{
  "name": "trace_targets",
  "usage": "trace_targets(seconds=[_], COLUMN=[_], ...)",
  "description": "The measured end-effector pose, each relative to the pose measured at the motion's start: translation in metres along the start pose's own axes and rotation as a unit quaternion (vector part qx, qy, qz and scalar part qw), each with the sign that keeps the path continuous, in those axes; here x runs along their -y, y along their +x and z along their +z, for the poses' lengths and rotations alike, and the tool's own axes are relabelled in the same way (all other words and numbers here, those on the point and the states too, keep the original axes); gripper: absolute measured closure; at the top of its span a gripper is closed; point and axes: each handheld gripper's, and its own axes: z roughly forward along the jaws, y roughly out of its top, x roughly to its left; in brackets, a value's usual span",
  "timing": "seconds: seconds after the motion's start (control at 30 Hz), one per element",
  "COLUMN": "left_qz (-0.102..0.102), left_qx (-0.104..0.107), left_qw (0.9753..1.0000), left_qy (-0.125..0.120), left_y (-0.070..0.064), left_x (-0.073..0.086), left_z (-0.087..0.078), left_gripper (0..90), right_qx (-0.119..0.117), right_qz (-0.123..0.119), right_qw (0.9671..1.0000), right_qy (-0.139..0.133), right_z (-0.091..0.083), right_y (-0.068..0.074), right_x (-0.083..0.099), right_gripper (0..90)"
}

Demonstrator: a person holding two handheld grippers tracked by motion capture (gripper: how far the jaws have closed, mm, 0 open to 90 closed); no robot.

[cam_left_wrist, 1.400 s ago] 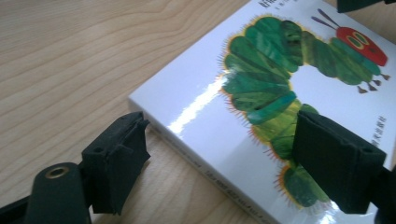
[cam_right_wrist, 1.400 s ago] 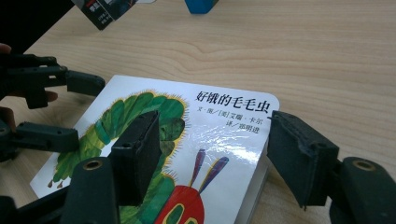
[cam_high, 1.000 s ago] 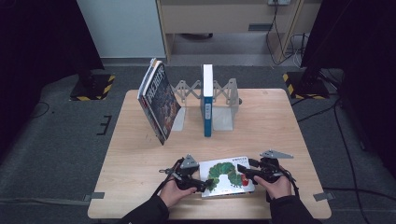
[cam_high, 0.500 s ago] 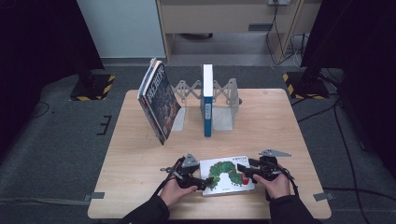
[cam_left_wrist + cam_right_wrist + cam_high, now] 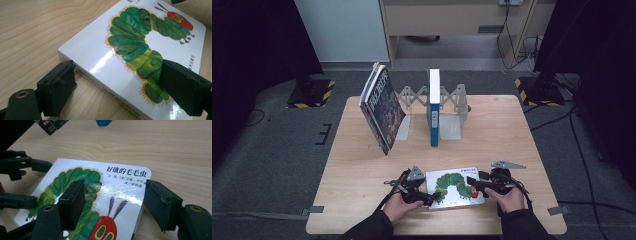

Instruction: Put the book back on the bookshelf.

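Light wooden table [image 5: 362, 165]: both grippers have barely shifted, left gripper [image 5: 428, 196] and right gripper [image 5: 474, 183] still spread, straddling the white caterpillar board book [image 5: 455, 188], nothing pinched yet

The high view is evenly and softly lit from above over the pale wooden table [image 5: 362, 165], while the floor and the corners around it fall into deep shadow and fine detail is soft. In both gripper views the glossy white caterpillar picture book [image 5: 140, 37] throws a white glare streak across its cover. The black foam-padded jaws at the bottom edge are slightly blurred.
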Motion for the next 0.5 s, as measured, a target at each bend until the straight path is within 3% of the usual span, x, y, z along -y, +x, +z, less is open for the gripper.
trace_targets(seconds=[0.5], left_qz=[-0.006], left_qx=[0.013], left_qw=[0.9999], left_qy=[0.000], left_y=[0.0014], left_x=[0.0005], left_z=[-0.0006], left_gripper=[7.0], right_qx=[-0.014], right_qz=[0.023], right_qw=[0.9985], right_qy=[-0.047], right_z=[-0.0094], right_y=[0.0045], right_x=[-0.0068], right_gripper=[35.8])
